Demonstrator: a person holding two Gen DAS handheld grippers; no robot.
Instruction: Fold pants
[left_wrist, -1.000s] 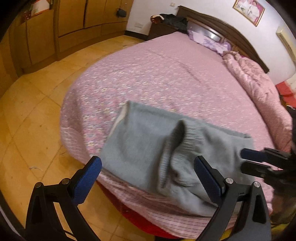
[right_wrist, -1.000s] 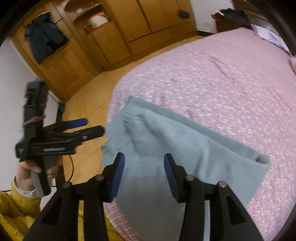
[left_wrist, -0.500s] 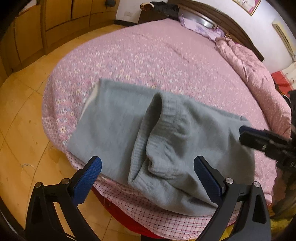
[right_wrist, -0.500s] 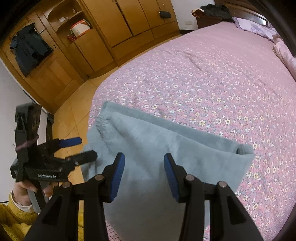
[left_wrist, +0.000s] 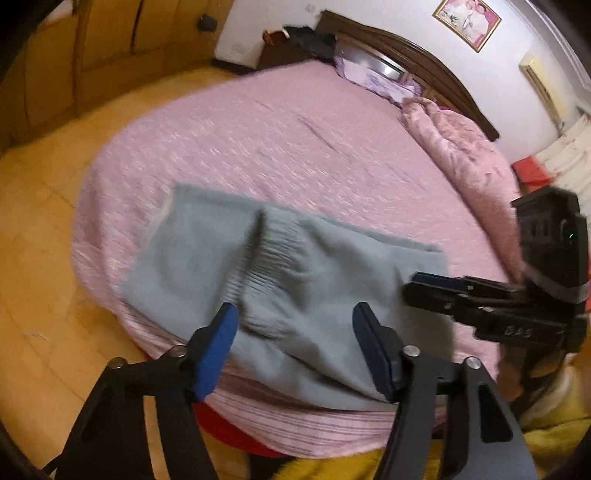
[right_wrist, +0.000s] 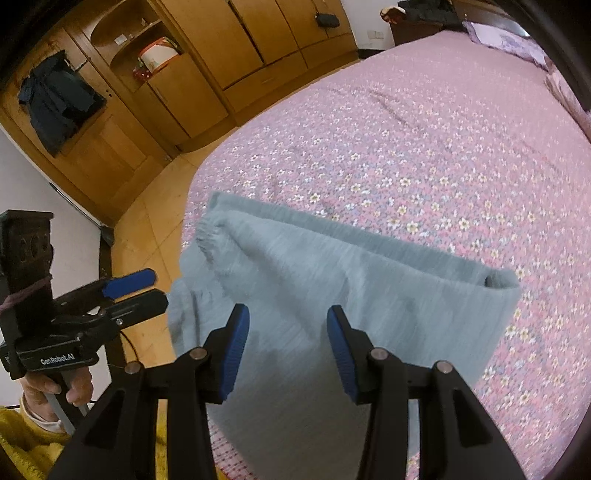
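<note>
Left wrist: left tongs (left_wrist: 293, 349) closing over pants (left_wrist: 295, 280).

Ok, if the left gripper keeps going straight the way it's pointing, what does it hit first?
Most likely the grey pants on the bed, near the ribbed waistband. The left gripper is closing with nothing gripped; depth is unclear.

Your left gripper (left_wrist: 293, 345) tilts downward over the pants (left_wrist: 295, 280), jaws closing, clear of cloth; your right gripper (right_wrist: 287, 345) hovers alongside, jaws parted.
</note>
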